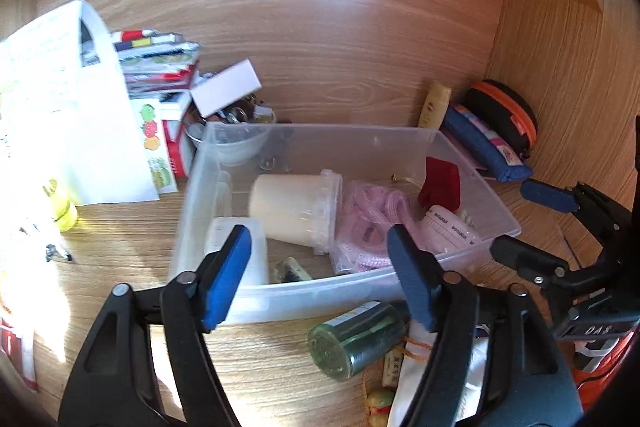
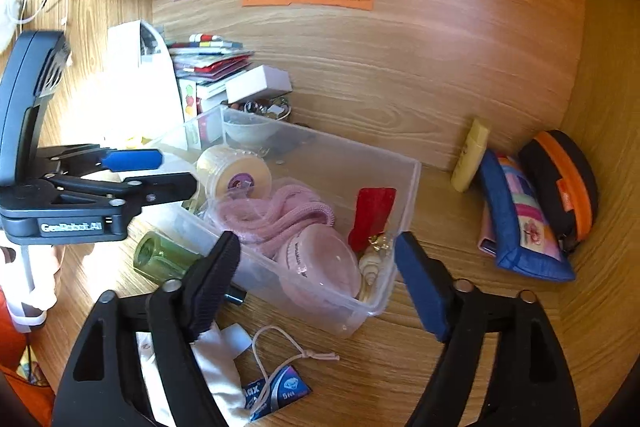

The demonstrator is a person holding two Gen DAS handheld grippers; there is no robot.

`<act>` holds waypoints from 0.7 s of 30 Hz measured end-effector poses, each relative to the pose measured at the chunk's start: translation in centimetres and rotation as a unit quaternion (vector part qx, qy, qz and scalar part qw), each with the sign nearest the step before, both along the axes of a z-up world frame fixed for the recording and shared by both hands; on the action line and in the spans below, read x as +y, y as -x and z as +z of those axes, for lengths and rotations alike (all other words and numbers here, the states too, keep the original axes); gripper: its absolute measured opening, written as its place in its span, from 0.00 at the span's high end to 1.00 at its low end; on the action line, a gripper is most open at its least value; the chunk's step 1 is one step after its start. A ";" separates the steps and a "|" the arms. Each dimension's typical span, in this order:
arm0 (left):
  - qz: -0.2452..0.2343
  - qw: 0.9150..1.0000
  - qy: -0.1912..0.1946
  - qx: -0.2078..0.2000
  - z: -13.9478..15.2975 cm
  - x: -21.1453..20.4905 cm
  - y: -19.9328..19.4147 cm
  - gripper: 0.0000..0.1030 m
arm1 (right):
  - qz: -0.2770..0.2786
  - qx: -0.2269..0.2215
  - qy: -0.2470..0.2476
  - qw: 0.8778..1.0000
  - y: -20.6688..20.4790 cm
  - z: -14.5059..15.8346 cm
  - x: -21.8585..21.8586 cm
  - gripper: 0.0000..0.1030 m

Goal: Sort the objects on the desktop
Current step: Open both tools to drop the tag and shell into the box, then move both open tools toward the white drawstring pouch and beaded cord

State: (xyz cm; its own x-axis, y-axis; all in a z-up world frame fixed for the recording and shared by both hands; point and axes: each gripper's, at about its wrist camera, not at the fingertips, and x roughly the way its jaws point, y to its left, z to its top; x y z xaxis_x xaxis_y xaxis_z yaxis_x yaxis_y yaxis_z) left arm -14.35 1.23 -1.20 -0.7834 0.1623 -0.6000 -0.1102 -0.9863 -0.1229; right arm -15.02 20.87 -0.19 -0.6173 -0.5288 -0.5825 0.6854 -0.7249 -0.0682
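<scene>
The left gripper (image 1: pixel 320 271) stands with its jaws apart and nothing between its blue pads, poised over the near wall of the clear plastic bin (image 1: pixel 404 135), and the right gripper (image 2: pixel 316 283) is likewise spread and empty above the bin's near corner. Inside the bin lie a cream-coloured lidded jar (image 1: pixel 294 207) on its side, a pink knitted bundle (image 2: pixel 276 215), a red cloth piece (image 2: pixel 372 215) and a small shell (image 2: pixel 370 265). Just outside the near wall a green glass bottle (image 1: pixel 356 339) lies on the wooden desk (image 1: pixel 260 367), while a blue pencil case (image 2: pixel 520 227) and a black-and-orange pouch (image 2: pixel 564 183) rest well apart in the right corner.
</scene>
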 end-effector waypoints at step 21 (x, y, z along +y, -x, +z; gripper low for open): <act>0.002 0.999 0.018 -0.042 -2.5 -3.2 -5.1 0.25 | -0.017 -0.072 -0.015 0.997 -3.6 -2.4 3.2 0.20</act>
State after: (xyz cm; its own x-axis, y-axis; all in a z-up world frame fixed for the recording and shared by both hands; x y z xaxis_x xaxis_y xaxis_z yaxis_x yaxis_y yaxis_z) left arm -9.22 -2.02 -3.73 -0.7303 0.1366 -0.6693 -0.0966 -0.9906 -0.0968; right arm -11.38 24.11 -2.57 -0.5434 -0.4891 -0.6823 0.6641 -0.7476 0.0070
